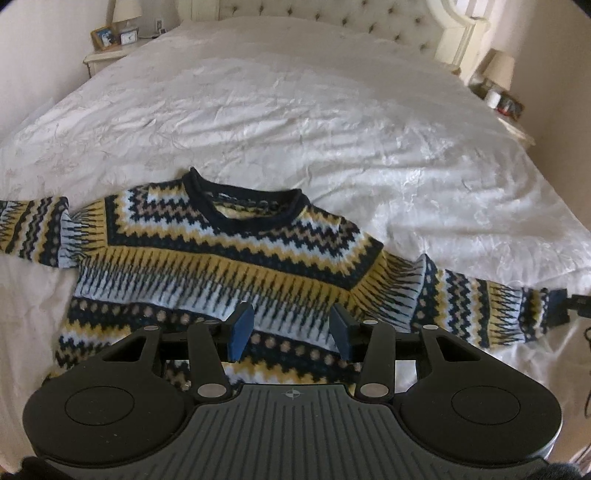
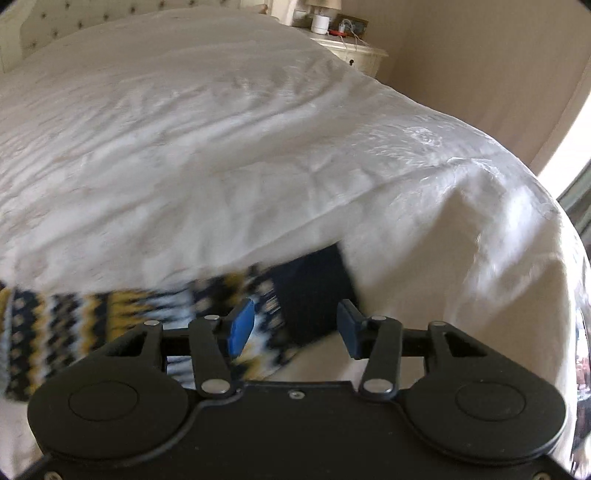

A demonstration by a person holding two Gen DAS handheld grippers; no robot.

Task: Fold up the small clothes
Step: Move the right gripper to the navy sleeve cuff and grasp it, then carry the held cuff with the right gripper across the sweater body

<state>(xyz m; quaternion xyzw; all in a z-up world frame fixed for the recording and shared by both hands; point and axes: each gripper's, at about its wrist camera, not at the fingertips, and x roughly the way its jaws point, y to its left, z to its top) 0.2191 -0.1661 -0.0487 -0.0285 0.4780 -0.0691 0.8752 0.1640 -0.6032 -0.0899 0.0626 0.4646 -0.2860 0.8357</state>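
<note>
Your sweater [image 1: 221, 258] lies spread flat, front up, on the white bedspread [image 1: 295, 110] near the foot of the bed, its navy collar [image 1: 243, 206] toward the headboard [image 1: 332, 18] and both sleeves stretched out to the sides. Your left gripper [image 1: 291, 330] hovers over the lower body of the sweater with its blue fingers [image 1: 242, 328] spread wide apart — nothing is held between them.

Your right gripper [image 2: 295, 328] sits at the end of the sweater's right sleeve [image 2: 147, 314], above the dark navy cuff [image 2: 317, 291], close to the bed's corner where the bedspread drops over the edge. Its blue pads [image 2: 242, 326] are also wide apart, with the cuff showing in the gap between them; the picture is blurred here, so you cannot tell whether either pad touches the knit. In the left wrist view this gripper appears as a dark shape just beside the cuff [image 1: 559, 308] at the far right.

A nightstand [image 2: 354, 48] with a lamp stands by each side of the headboard.
</note>
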